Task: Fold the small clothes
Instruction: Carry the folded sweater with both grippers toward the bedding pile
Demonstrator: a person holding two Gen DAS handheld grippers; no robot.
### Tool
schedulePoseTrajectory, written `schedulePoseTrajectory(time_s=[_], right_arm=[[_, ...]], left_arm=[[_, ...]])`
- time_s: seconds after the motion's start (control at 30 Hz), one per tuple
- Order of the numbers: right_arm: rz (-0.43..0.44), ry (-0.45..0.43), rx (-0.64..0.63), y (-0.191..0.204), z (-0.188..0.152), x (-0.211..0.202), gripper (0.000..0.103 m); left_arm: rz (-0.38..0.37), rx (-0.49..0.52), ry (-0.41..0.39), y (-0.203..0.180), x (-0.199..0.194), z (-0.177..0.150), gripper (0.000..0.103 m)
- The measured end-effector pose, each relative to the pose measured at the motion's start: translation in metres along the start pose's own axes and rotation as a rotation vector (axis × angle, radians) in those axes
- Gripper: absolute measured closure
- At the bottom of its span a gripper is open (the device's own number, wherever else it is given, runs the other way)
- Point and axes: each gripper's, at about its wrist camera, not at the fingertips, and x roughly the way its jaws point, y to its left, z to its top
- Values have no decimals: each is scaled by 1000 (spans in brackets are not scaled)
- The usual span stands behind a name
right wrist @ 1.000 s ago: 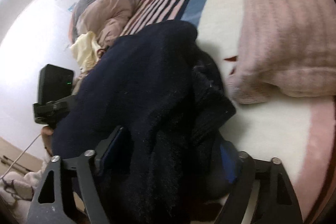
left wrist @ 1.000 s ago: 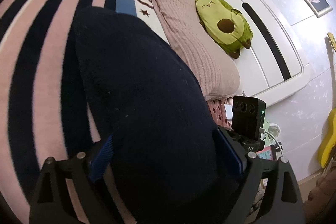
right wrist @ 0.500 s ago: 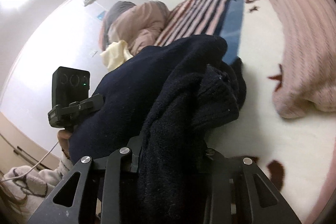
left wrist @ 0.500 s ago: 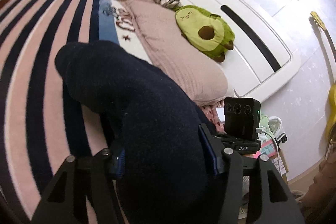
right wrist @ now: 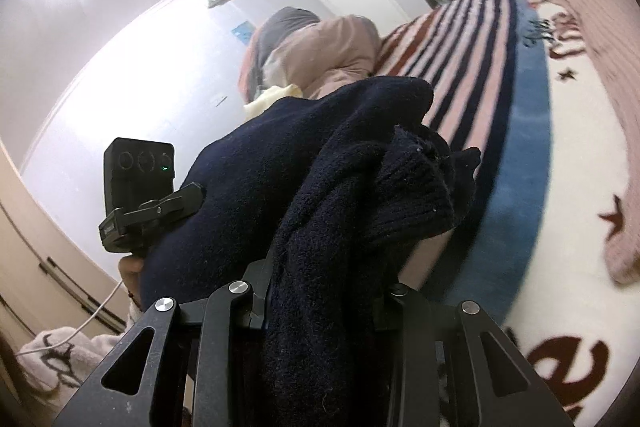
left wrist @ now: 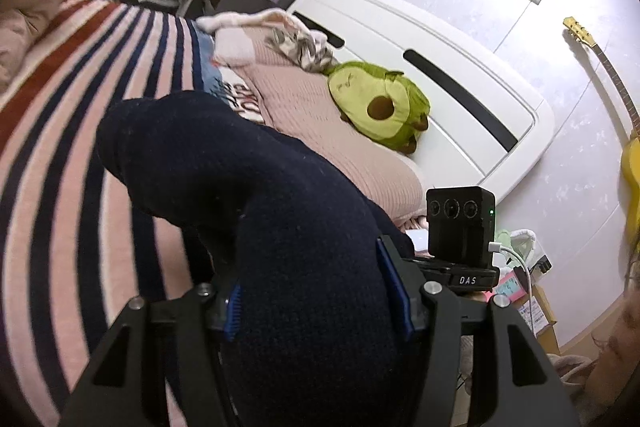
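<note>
While raised, both tools pinch navy knit [left wrist: 280,227], bed [left wrist: 60,155] below

Avocado plush [left wrist: 380,109] on pillow [left wrist: 320,119] (perhaps tilted)

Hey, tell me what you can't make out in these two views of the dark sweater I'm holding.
- Left wrist view: the navy knit garment covers the left hand-held gripper; its fingertips are hidden.
- Right wrist view: bunched folds hide the right hand-held gripper pads.
- Both views: the garment's type and full outline are cut off.
</note>
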Motion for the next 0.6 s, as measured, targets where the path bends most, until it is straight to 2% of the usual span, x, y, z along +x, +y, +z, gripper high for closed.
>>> schedulePoseTrajectory(time_s=[0.33, 0.6], right_arm=[[20, 45, -71, 70, 17, 74, 78], [116, 74, -127, 129, 44, 169, 78]], left_arm=[[76, 34, -120, 29, -99, -3, 50], [155, 27, -199, 73, -193, 6, 50]])
